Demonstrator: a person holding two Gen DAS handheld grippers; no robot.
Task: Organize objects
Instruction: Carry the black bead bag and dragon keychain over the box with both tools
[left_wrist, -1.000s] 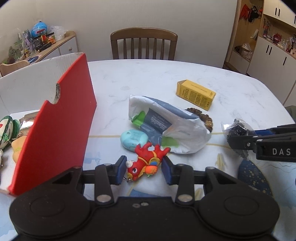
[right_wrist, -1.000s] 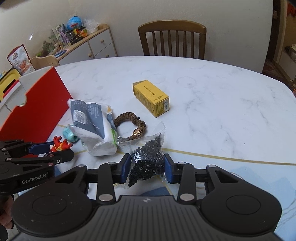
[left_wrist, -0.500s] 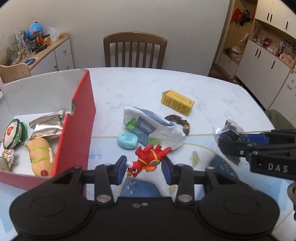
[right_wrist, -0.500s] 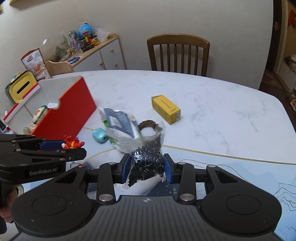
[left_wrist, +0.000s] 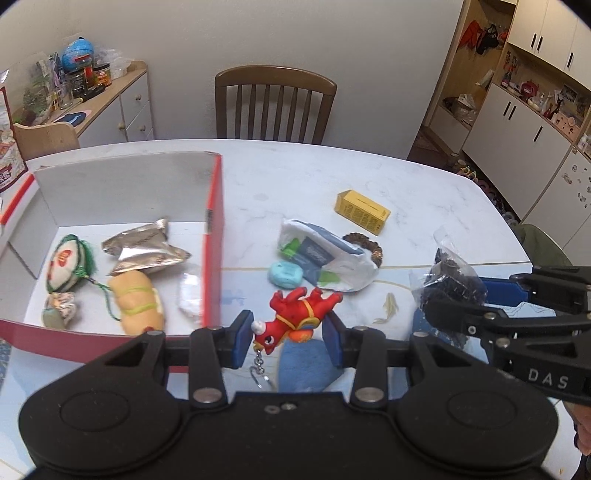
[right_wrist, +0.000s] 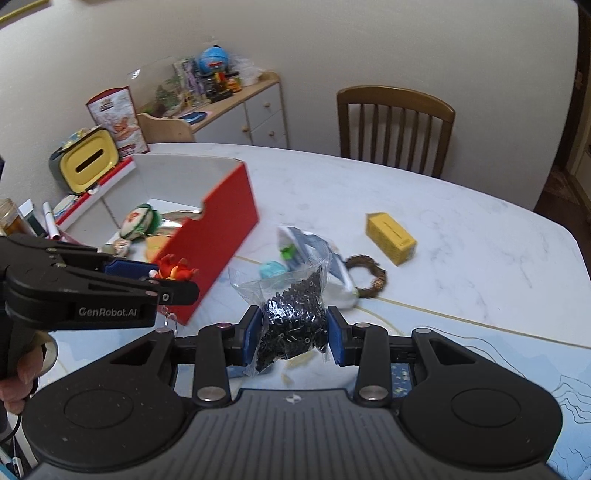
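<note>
Left gripper (left_wrist: 287, 338) is clamped on the red toy (left_wrist: 295, 318), held in the air just off the red box's (left_wrist: 213, 251) right wall, keyring dangling below it. Right gripper (right_wrist: 291, 339) is clamped on the bead bag (right_wrist: 291, 314), a clear bag of small black beads, also lifted clear of the table (right_wrist: 461, 258). The two grippers sit side by side above the table's near edge. The box stands at the left side of the table, open top, white inside; in it lie a foil pack (left_wrist: 144, 251), a bun toy (left_wrist: 136, 301), a round pouch (left_wrist: 64, 264) with green cord, and some smaller bits too blurred to name. Left on the table: white pouch (left_wrist: 328, 258) mid-table, teal case (left_wrist: 285, 274) touching its near-left side, brown ring (left_wrist: 364, 247) partly under its right end, yellow carton (left_wrist: 362, 211) further back, apart from the rest. A chair (left_wrist: 275, 107) stands at the far edge. A hand (right_wrist: 18, 384) holds the left gripper's handle.
</note>
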